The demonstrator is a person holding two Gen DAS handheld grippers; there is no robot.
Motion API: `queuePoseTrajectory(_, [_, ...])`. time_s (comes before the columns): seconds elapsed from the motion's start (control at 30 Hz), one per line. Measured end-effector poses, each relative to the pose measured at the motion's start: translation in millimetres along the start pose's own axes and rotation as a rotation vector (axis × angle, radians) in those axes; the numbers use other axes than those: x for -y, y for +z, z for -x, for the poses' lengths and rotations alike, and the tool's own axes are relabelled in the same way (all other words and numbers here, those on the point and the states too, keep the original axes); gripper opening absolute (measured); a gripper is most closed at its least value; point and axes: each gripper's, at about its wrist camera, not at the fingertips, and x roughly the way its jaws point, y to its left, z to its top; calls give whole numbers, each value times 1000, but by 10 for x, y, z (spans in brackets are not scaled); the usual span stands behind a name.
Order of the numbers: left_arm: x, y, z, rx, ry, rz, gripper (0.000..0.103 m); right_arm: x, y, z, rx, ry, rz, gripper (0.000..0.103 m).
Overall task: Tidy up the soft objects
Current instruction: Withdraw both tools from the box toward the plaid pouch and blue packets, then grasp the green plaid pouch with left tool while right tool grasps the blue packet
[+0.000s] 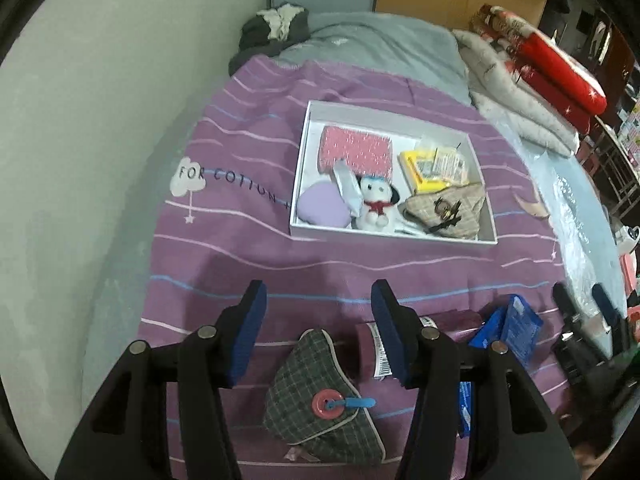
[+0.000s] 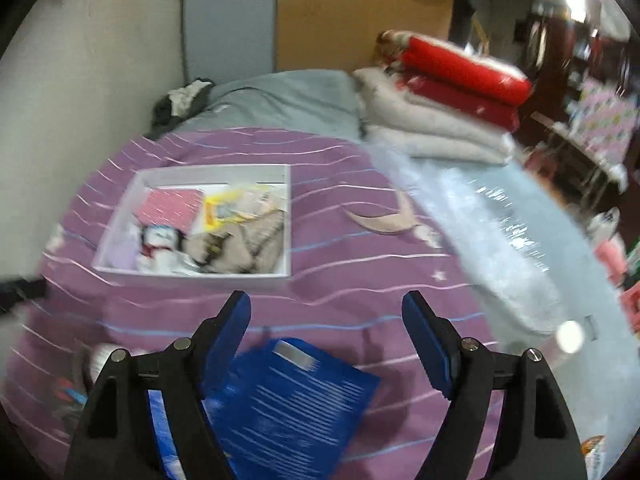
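Observation:
A white box (image 1: 298,184) sits on the purple striped bedspread (image 1: 240,248). It holds a pink pouch (image 1: 356,150), a lilac pad (image 1: 322,204), a plush dog (image 1: 374,200), a beige plaid bag (image 1: 448,208) and a yellow packet (image 1: 428,164). My left gripper (image 1: 320,296) is open above a dark plaid pouch (image 1: 316,392) with a red ring, which lies beside a maroon roll (image 1: 372,348). My right gripper (image 2: 326,304) is open over a blue packet (image 2: 292,396) lying on the bedspread, short of the box (image 2: 192,274). Neither gripper holds anything.
A pale wall (image 1: 80,160) runs along the left of the bed. Folded white blankets (image 2: 432,132) topped by red rolls (image 2: 464,72) sit at the far right. A crinkled clear plastic sheet (image 2: 500,248) covers the bed's right side. A dark garment (image 1: 272,32) lies in the far corner.

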Motion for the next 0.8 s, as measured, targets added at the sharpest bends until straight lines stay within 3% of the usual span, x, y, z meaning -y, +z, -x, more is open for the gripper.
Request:
queuePoseTrajectory(0.1, [-25, -3, 110, 31, -42, 17, 56, -59, -72, -26, -15, 14, 36, 79])
queuePoseTrajectory(0.33, [-145, 30, 170, 41, -83, 84, 56, -104, -251, -223, -211, 165, -34, 79])
queuePoseTrajectory(0.47, [-155, 20, 306, 73, -95, 82, 56, 37, -402, -295, -274, 226, -158, 79])
queuePoseTrajectory(0.63, [-196, -10, 370, 121, -84, 111, 56, 206, -553, -455, -351, 196, -261, 81])
queuePoseTrajectory(0.8, [-112, -119, 266, 117, -87, 80, 56, 382, -788, -547, -394, 286, -473, 95])
